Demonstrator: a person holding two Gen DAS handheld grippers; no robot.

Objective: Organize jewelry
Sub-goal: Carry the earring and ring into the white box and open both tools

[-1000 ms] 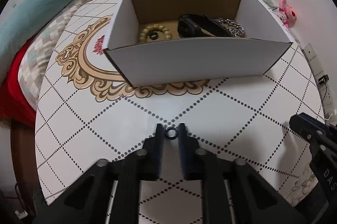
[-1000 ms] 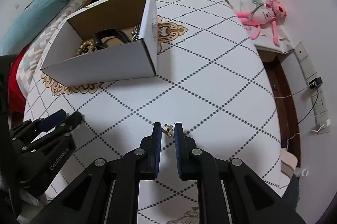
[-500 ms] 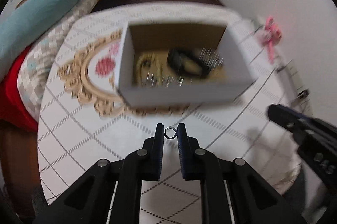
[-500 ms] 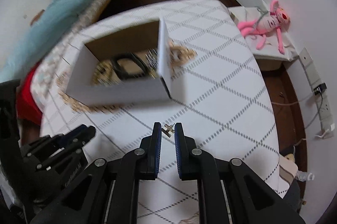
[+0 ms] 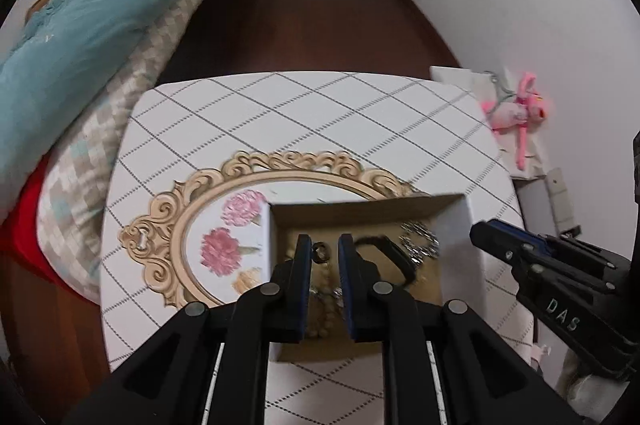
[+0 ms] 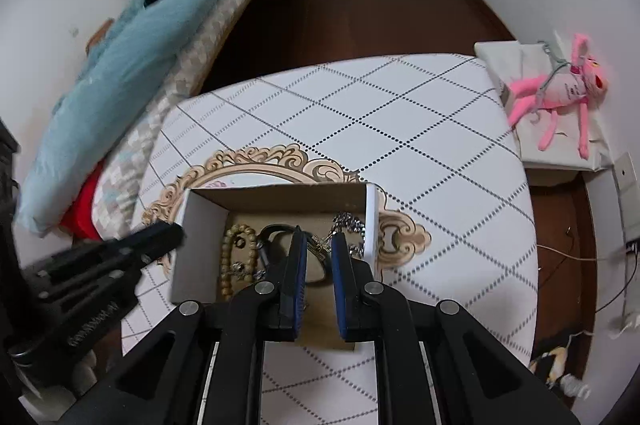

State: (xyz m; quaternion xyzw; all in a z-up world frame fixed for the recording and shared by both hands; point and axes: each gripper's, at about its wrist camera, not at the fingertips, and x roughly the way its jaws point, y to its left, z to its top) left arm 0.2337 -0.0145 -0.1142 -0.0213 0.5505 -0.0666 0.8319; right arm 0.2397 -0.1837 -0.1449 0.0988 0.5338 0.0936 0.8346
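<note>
While both tools hang above the open white cardboard box (image 6: 276, 199), the small dark metal ring (image 5: 320, 252) sits between the left gripper (image 5: 323, 245) fingers, beside the left one; jaws parted, grasp uncertain. The small gold clasp piece (image 6: 316, 247) lies against the right gripper (image 6: 319, 243) left finger; jaws parted, grasp uncertain. Inside the box: tan bead bracelet (image 6: 230, 257) at 9 o'clock, black band (image 5: 394, 255) centre, silver chain (image 6: 352, 225) at 3 o'clock. The box rests on the white diamond-patterned table (image 6: 420, 153).

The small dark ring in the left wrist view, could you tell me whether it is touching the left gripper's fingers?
Cannot tell. In the left wrist view the ring sits beside one finger of the left gripper, but motion blur hides any contact.
</note>
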